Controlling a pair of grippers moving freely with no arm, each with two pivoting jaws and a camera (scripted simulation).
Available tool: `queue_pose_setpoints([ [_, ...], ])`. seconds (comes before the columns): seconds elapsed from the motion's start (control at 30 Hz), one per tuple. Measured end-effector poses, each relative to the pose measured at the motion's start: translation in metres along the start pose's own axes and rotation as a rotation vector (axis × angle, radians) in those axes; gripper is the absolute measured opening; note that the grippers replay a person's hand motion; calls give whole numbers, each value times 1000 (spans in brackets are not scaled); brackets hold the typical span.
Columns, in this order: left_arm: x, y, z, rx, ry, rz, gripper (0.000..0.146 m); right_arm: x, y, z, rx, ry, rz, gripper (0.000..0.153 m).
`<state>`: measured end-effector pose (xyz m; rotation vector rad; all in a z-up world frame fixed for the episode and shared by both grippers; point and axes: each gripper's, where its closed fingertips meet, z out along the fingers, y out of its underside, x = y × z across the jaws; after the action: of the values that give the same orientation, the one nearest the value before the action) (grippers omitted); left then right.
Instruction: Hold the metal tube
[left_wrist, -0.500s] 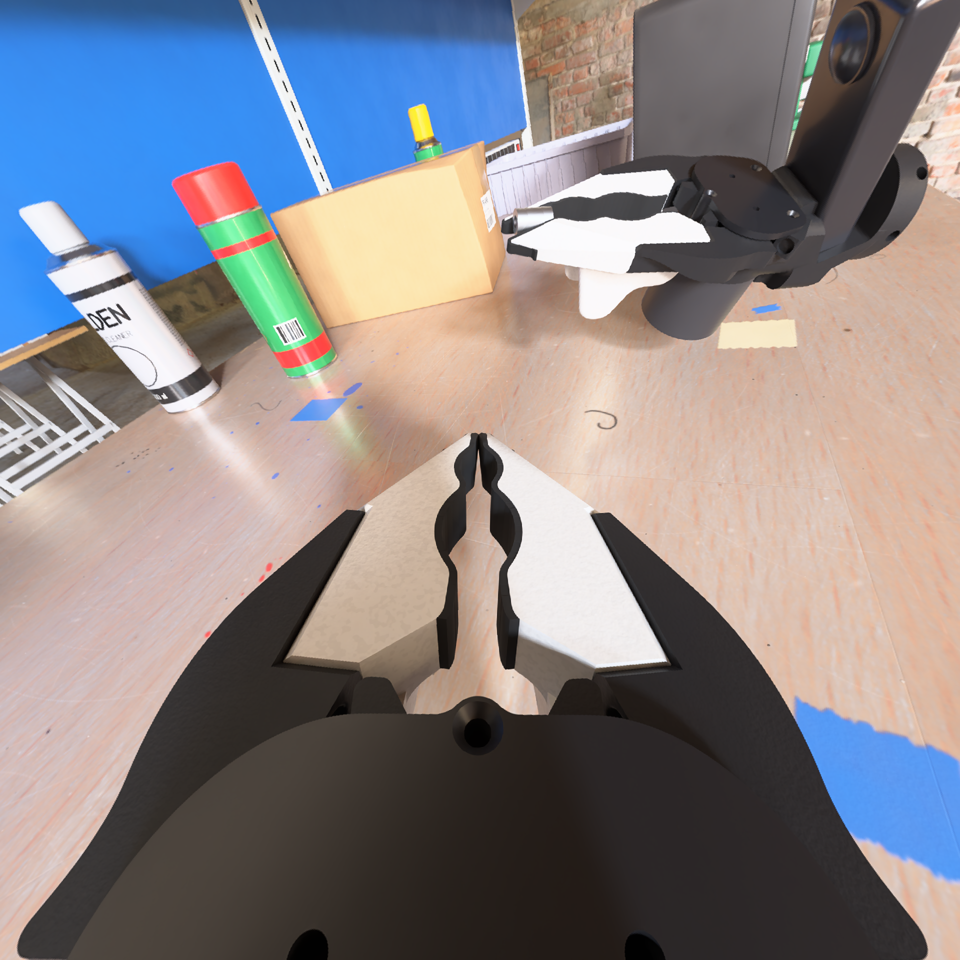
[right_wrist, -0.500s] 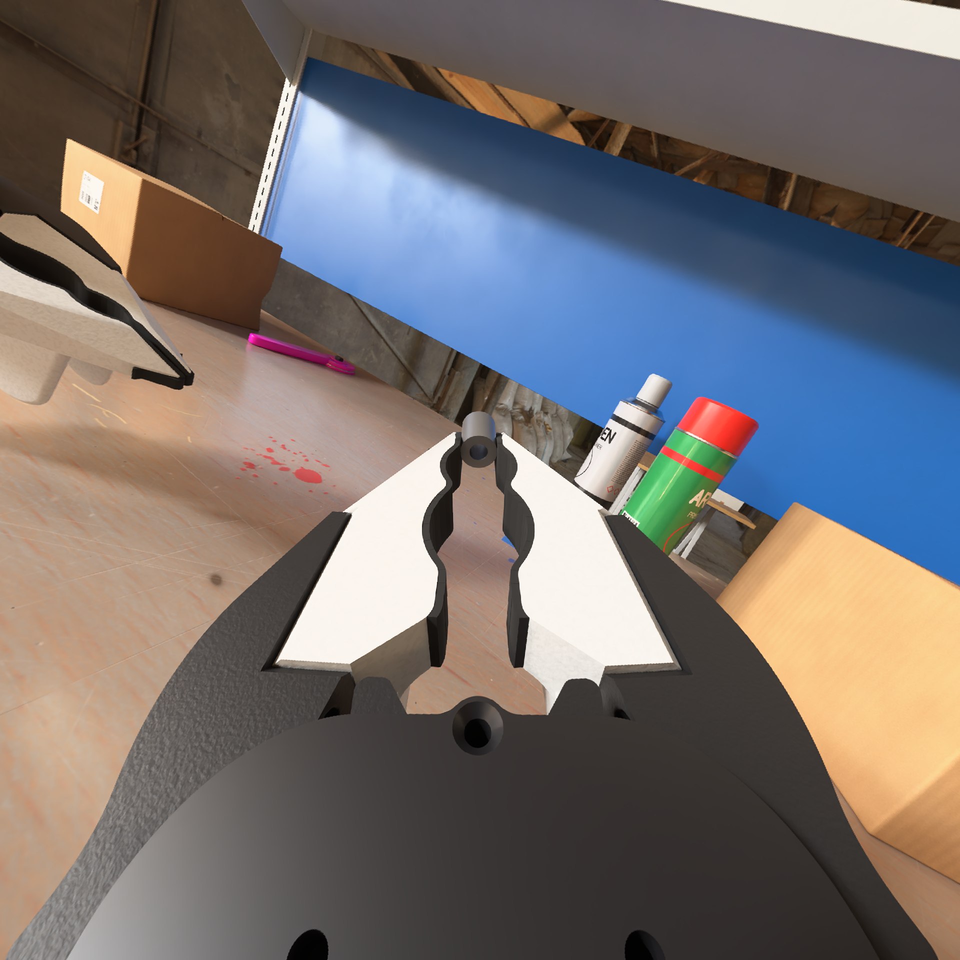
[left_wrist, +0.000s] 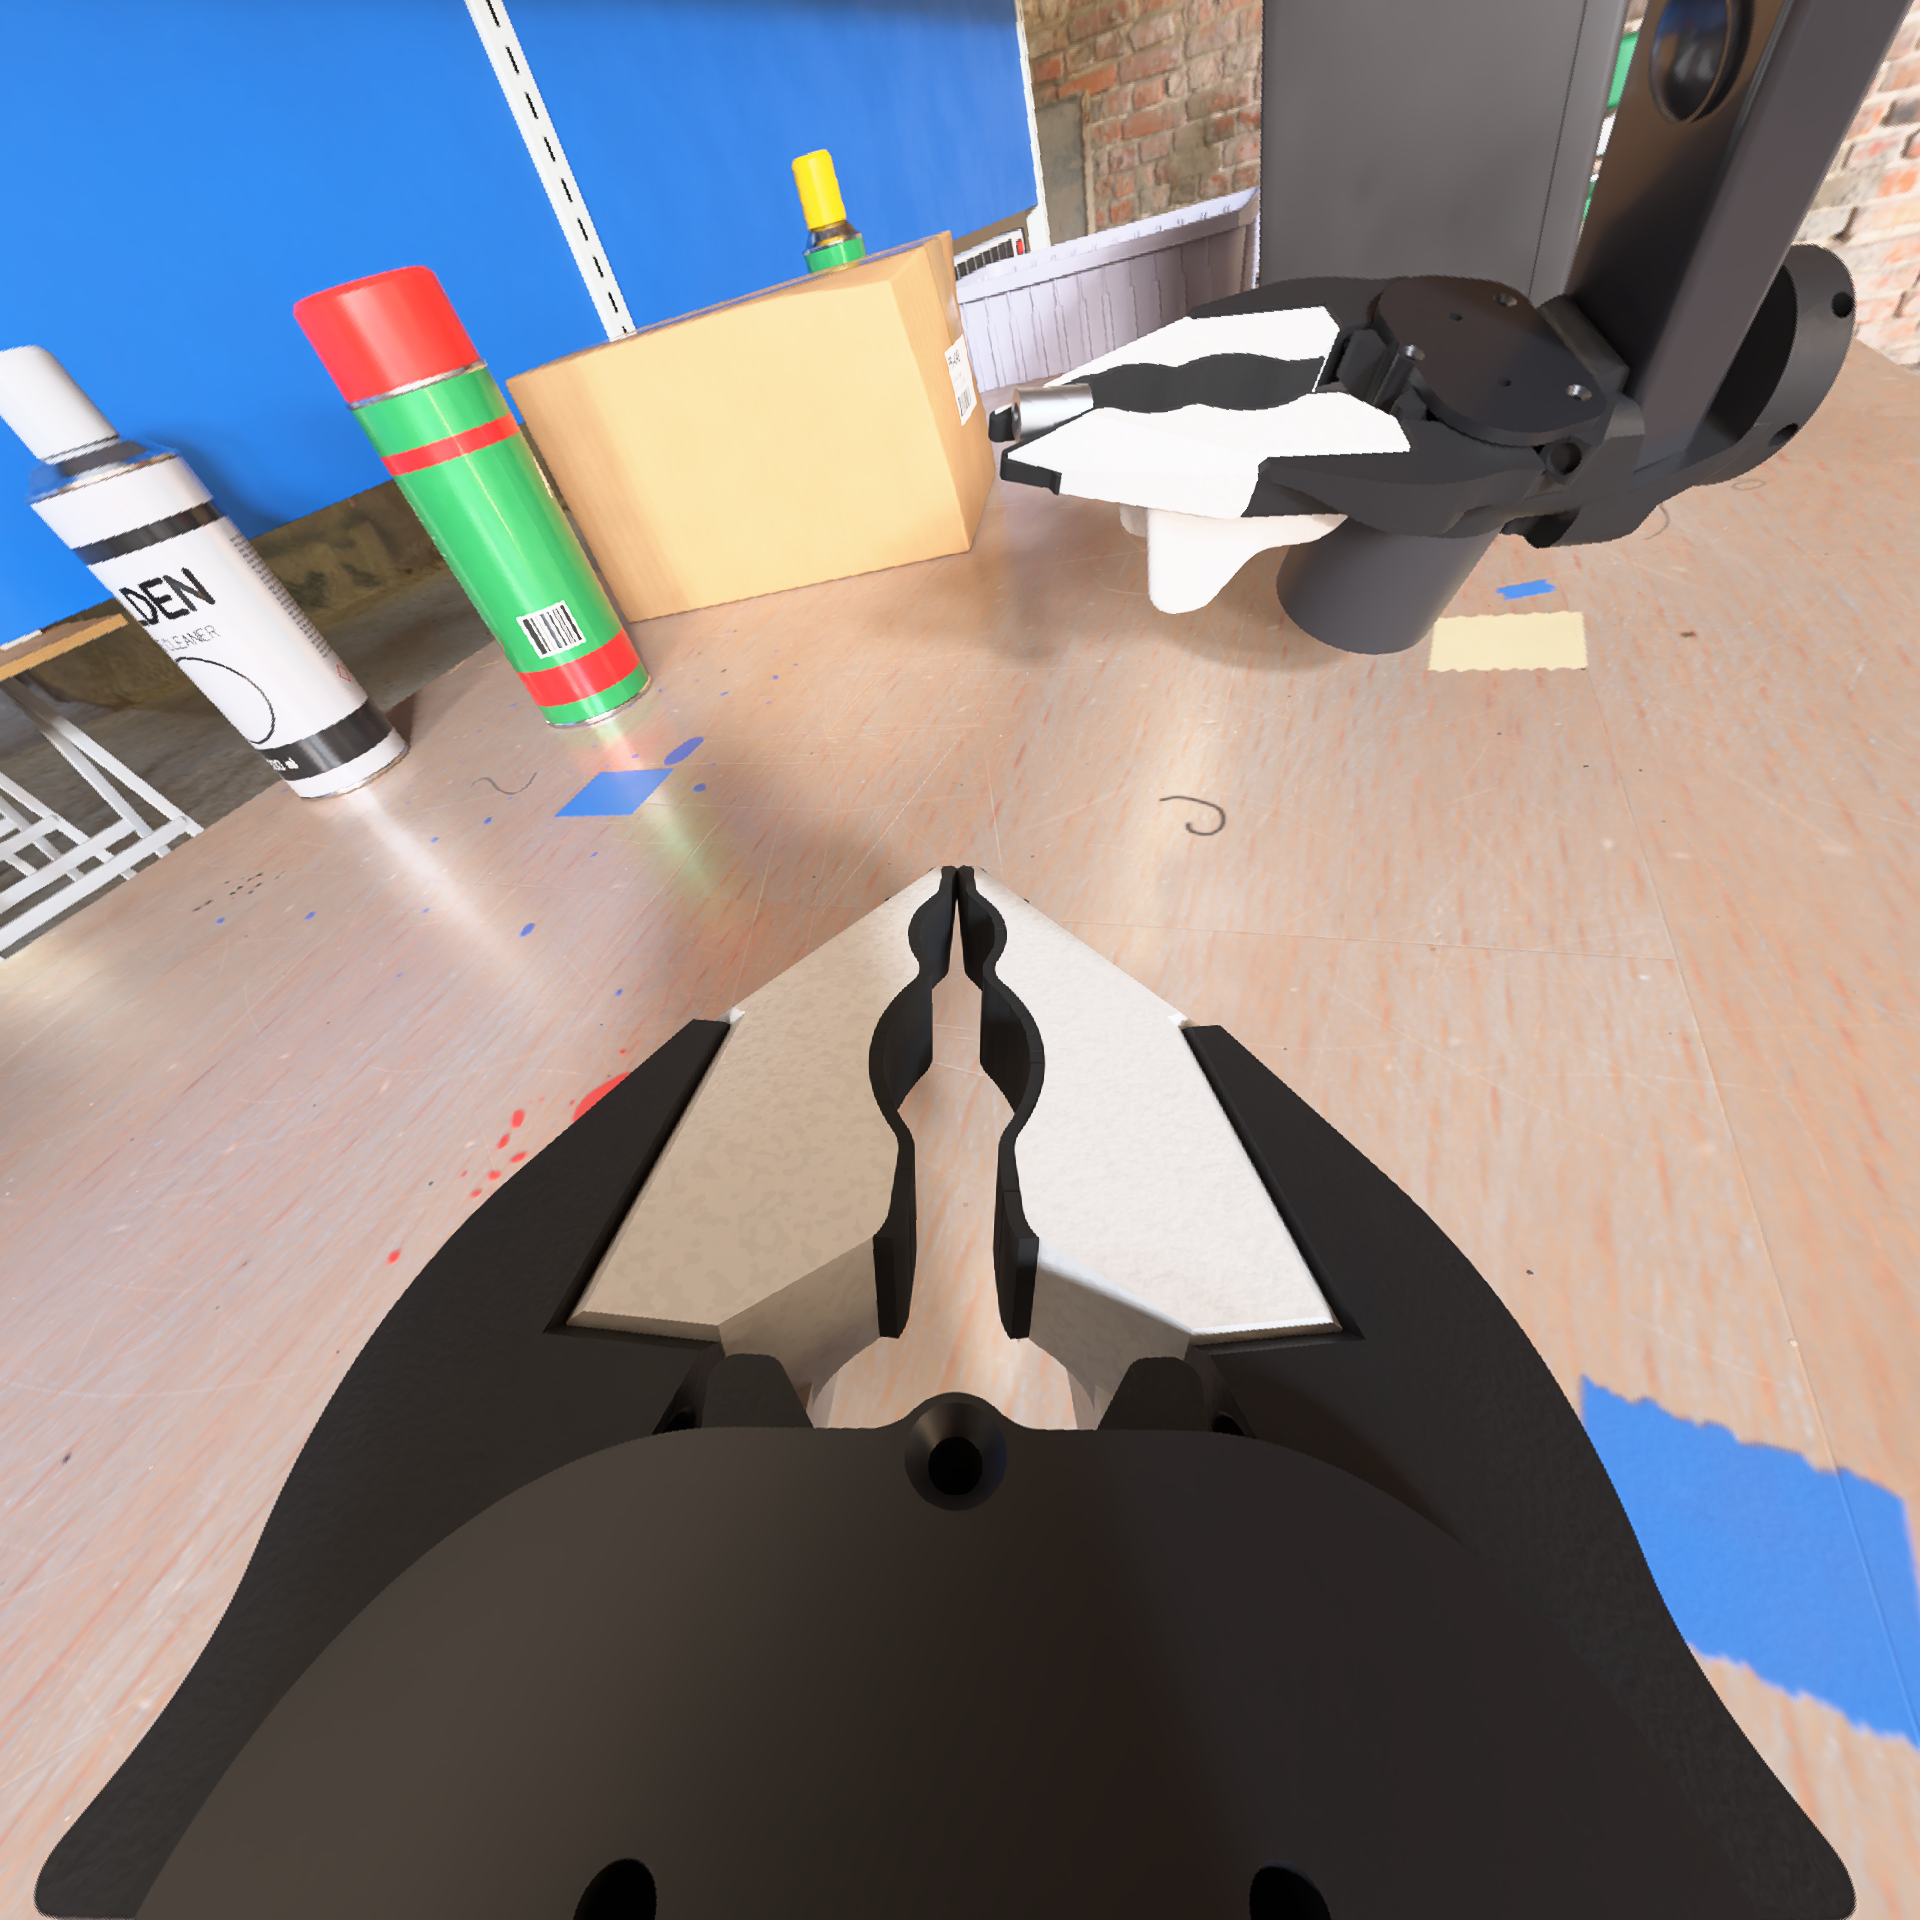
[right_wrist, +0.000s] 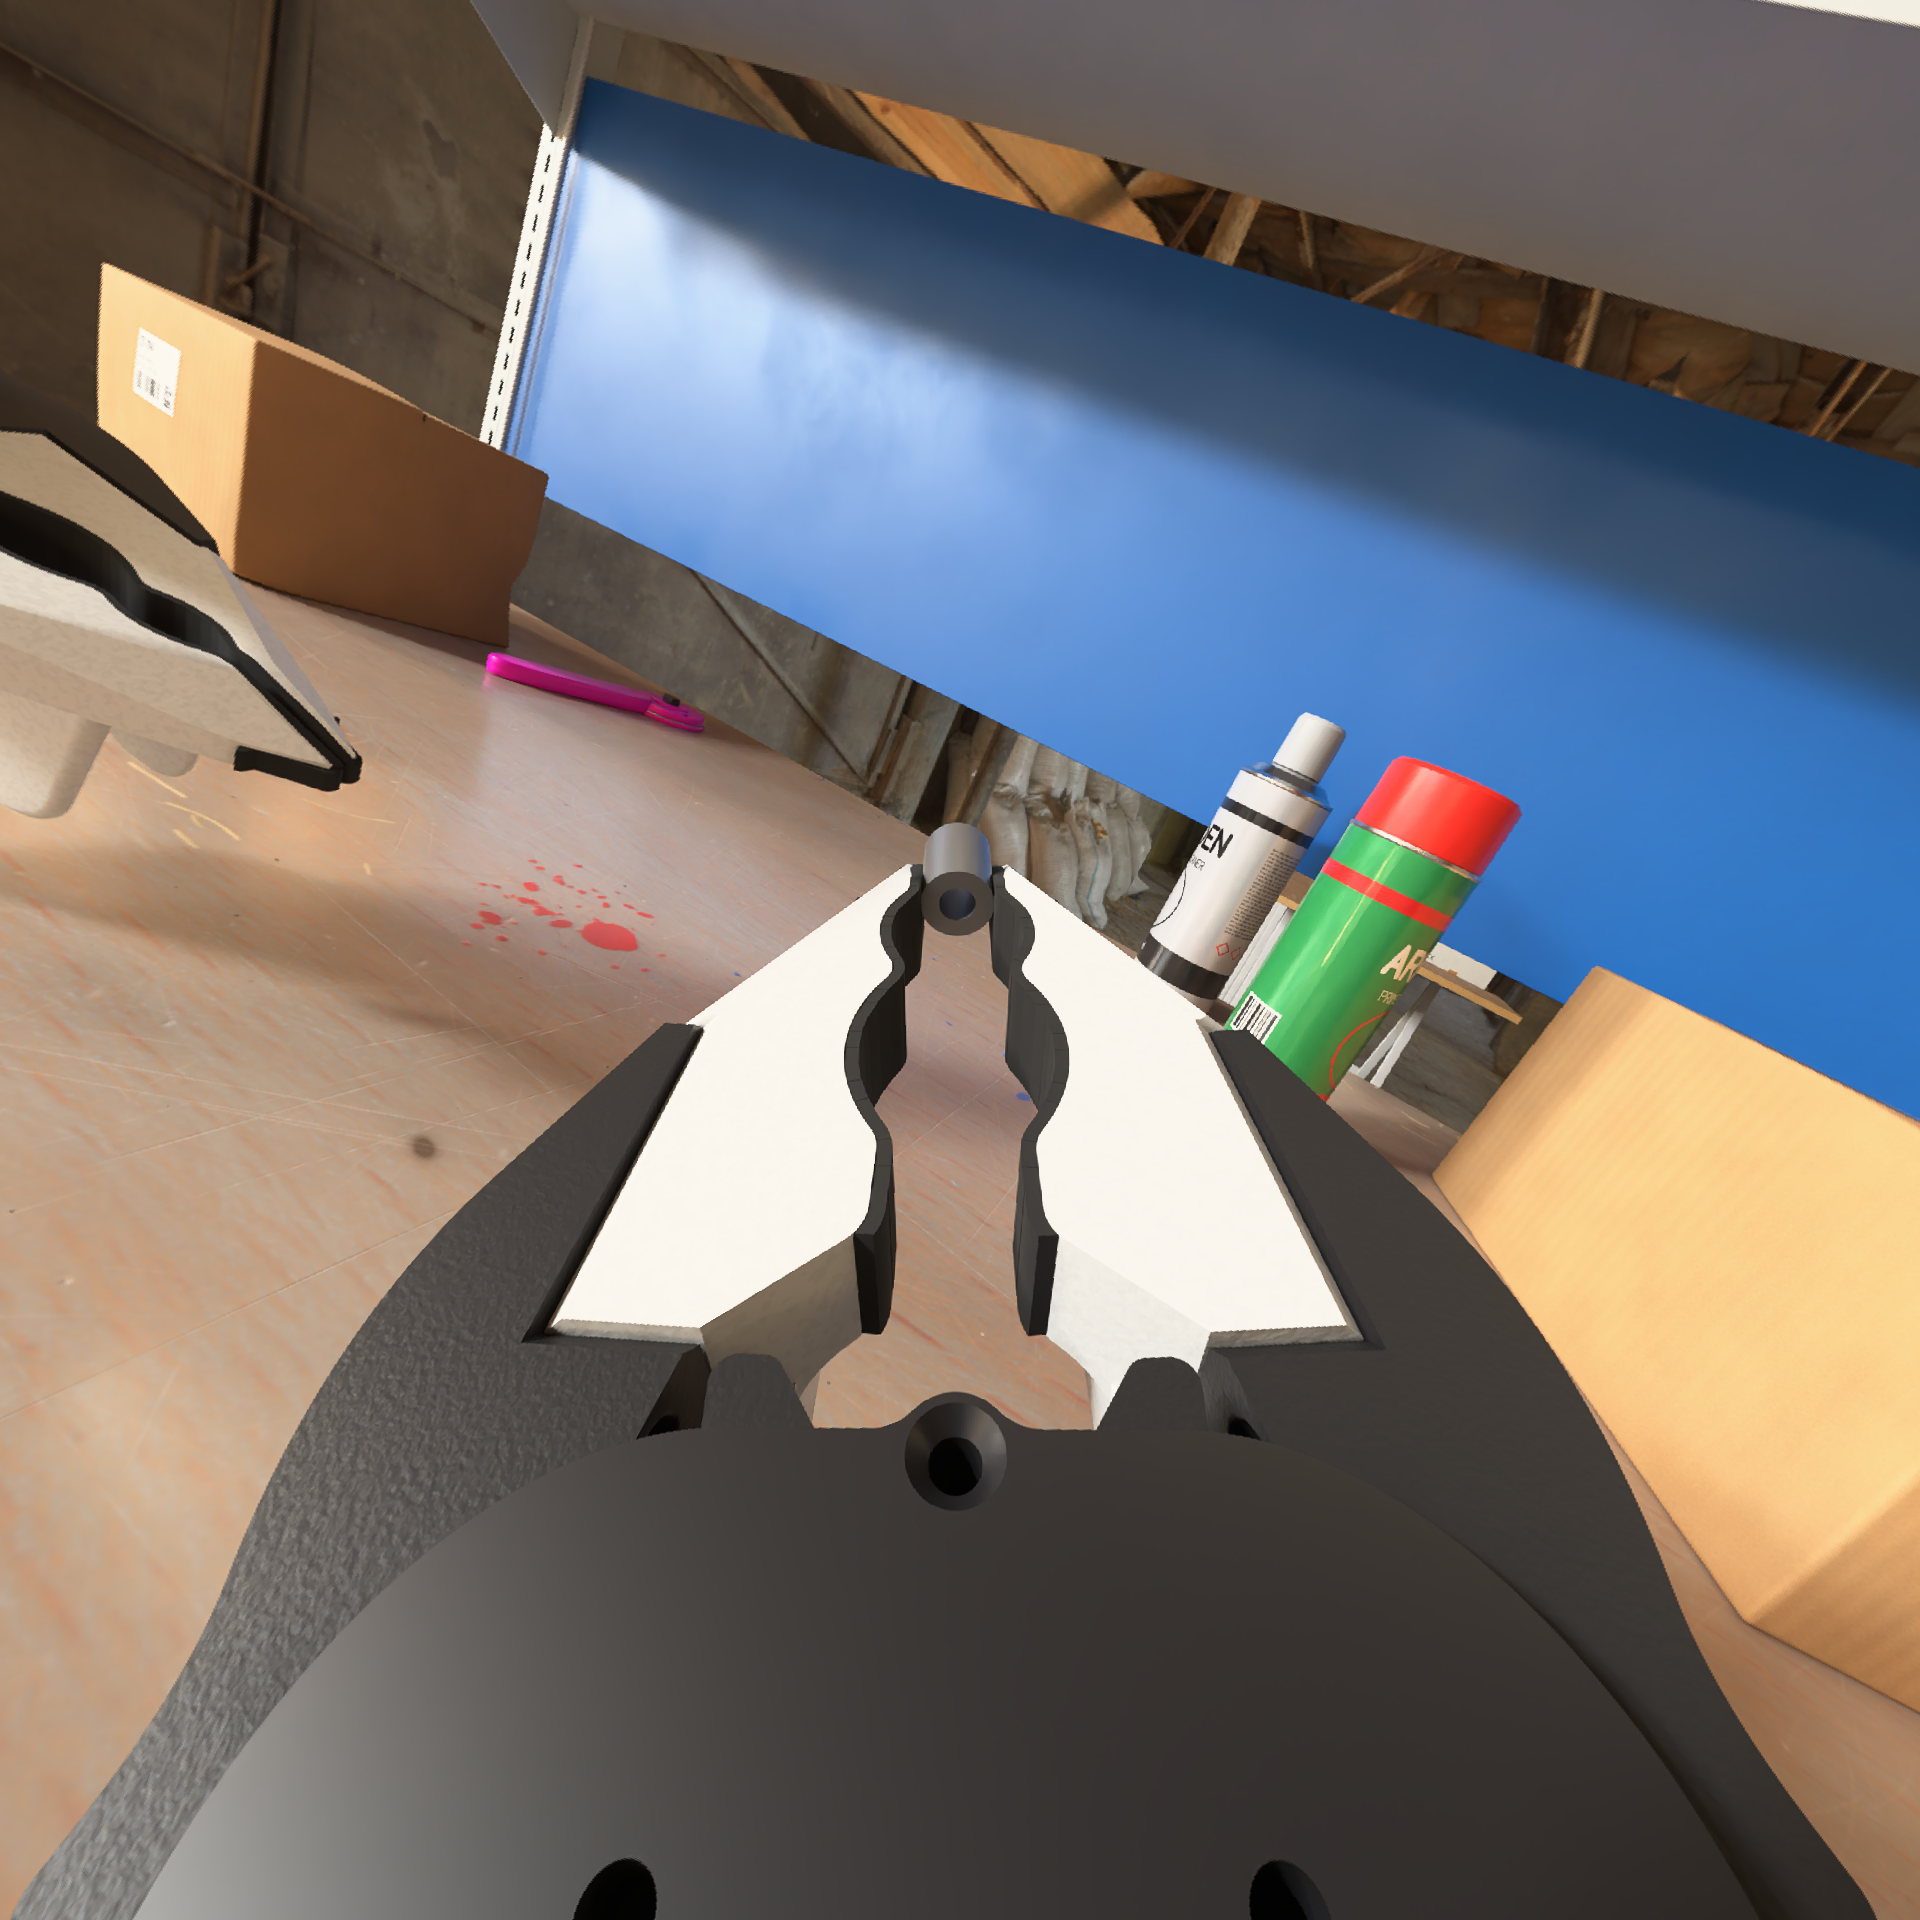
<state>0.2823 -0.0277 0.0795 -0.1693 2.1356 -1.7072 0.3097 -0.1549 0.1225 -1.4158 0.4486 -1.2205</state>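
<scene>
My right gripper is shut on the short grey metal tube, pinched at its fingertips and held above the wooden table. In the left wrist view the same tube pokes out of the right gripper at the upper right, in front of the cardboard box. My left gripper is shut and empty, low over the table. It also shows at the left edge of the right wrist view.
A white spray can, a green and red spray can and a cardboard box stand along the blue back wall. A second box and a pink tool lie farther off. A dark cylinder stands under the right gripper.
The right gripper with the tube has shifted slightly. The left gripper stays shut in about the same place.
</scene>
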Motion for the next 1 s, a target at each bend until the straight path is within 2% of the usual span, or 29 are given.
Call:
queue_pose_setpoints([
  [1.0, 2, 4, 2, -26, 4, 26, 0, -4, 3, -5, -23, -22, -18, 11],
])
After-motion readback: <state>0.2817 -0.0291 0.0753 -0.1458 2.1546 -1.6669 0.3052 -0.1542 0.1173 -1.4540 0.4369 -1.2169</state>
